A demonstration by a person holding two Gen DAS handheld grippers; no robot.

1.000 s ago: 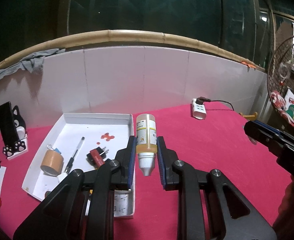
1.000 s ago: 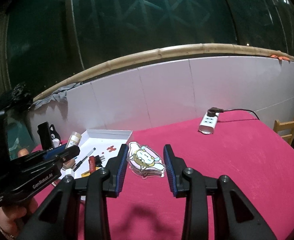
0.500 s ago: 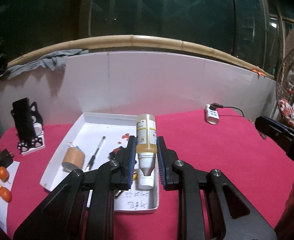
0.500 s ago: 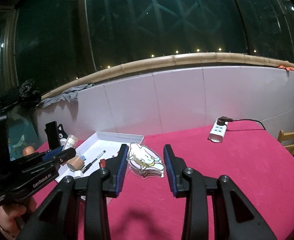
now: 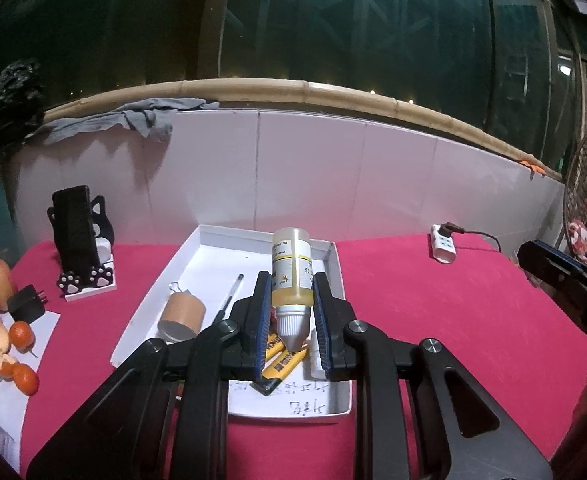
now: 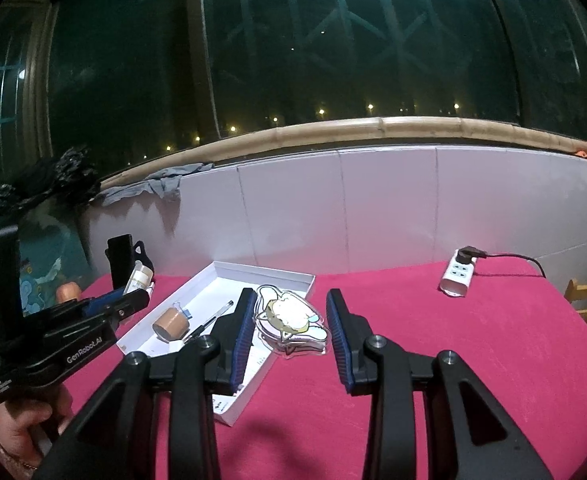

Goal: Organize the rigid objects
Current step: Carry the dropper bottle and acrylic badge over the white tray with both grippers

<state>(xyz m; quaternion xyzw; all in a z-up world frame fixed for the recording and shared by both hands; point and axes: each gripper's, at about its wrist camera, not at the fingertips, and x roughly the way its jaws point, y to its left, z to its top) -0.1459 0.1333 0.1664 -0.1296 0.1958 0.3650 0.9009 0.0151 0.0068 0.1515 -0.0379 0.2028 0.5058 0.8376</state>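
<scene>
My left gripper (image 5: 292, 320) is shut on a small bottle (image 5: 291, 276) of yellow liquid, held nozzle-down over the near part of the white tray (image 5: 333, 408). The tray holds a tape roll (image 5: 181, 316), a pen (image 5: 229, 294), a binder clip and yellow-and-black items under the bottle. My right gripper (image 6: 291, 334) holds a flat clear cartoon-figure charm (image 6: 291, 322) between its pads, above the tray's right rim (image 6: 285, 276). The left gripper also shows in the right wrist view (image 6: 105, 312).
A cat-shaped phone stand (image 5: 79, 244) with a dark phone stands at the left. Oranges (image 5: 21, 336), a peach and a black charger (image 5: 25, 306) lie at the far left. A white power strip (image 5: 443, 244) lies at the back right on the red cloth. A white wall bounds the back.
My left gripper has carried the bottle left, from over the tray's right rim to above the tray's near end. My right gripper with the charm has drifted slightly towards the tray.
</scene>
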